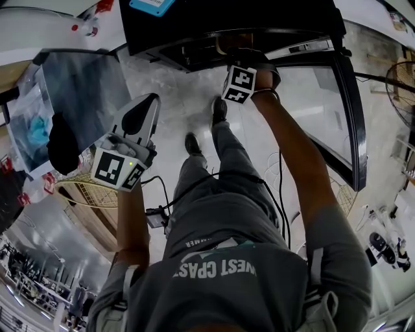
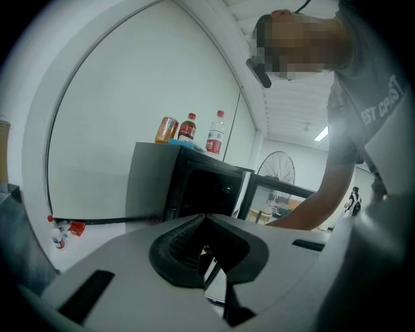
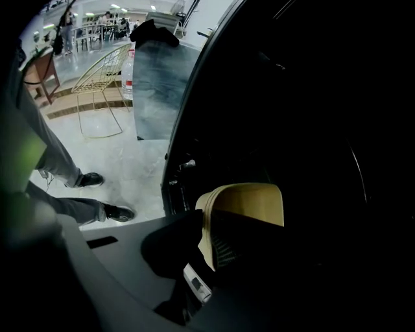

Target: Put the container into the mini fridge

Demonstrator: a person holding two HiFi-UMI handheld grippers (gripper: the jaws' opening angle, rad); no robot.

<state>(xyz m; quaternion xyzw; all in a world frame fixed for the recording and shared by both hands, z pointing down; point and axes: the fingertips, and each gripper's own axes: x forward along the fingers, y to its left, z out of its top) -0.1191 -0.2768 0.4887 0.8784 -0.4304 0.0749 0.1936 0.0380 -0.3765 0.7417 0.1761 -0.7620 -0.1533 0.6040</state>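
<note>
Tan paper container point(image 3: 253, 204), gripped by fingers point(image 3: 170, 248) of the right gripper point(image 3: 214, 249) inside the mini fridge point(image 3: 298, 97), could tip over if it is released before resting flat; the left gripper point(image 2: 211, 262) is closed on nothing.

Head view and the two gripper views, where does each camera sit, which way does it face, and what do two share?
Head view: on the person's head, looking down at torso, legs, both arms and the open mini fridge.
Left gripper view: on the left gripper, jaws shut, facing the fridge front; right arm shows.
Right gripper view: on the right gripper, looking into the dark fridge, container clamped; legs, shoes show.
Shared: all three see the fridge.
</note>
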